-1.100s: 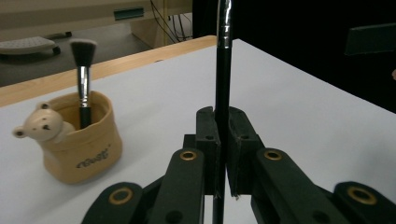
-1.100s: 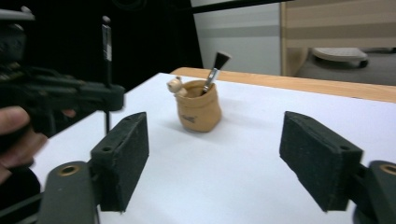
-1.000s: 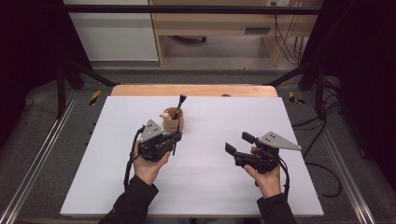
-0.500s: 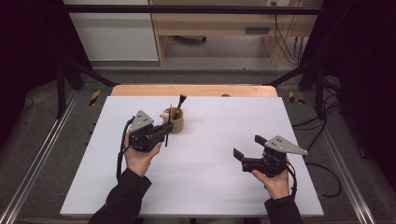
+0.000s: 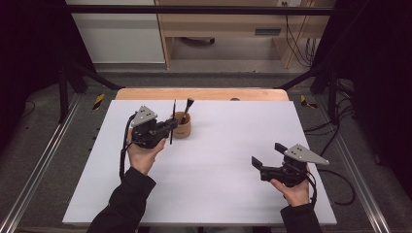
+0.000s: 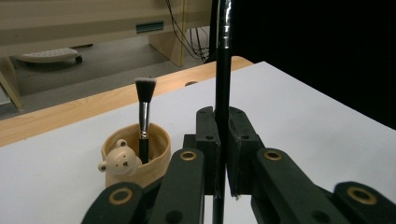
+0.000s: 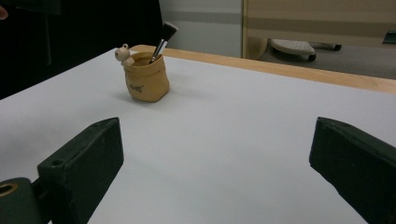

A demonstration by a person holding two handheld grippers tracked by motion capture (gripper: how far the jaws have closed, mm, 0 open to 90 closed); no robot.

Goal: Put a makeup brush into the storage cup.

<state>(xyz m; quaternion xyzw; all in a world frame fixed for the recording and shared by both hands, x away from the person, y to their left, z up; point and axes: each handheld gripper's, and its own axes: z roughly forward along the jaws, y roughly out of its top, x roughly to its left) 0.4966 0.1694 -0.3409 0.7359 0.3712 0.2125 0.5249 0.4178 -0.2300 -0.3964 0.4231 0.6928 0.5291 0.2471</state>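
A tan cloth-look pot (image 5: 182, 128) with a small bear head (image 6: 120, 161) on its rim stands on the white table top (image 5: 218, 160), far left of centre. A black make-up brush (image 5: 187, 108) leans inside it, bristles up. My left gripper (image 5: 167, 127) sits just left of the pot, shut on a thin black stick (image 6: 223, 70) that it holds upright. The stick (image 5: 173, 121) hangs close beside the pot rim. My right gripper (image 5: 268, 154) rests low at the near right; its jaws have just been opening and stand wide with nothing between them.
A bare wooden strip (image 5: 204, 93) runs along the table's far edge. Beyond it are a grey floor and a wooden cabinet (image 5: 233, 29). Metal rails (image 5: 43, 160) flank the table, and cables (image 5: 335, 174) lie at the right.
My left gripper has carried the stick farther away and leftward, to the left side of the pot. My right gripper has drifted right and toward the near edge.
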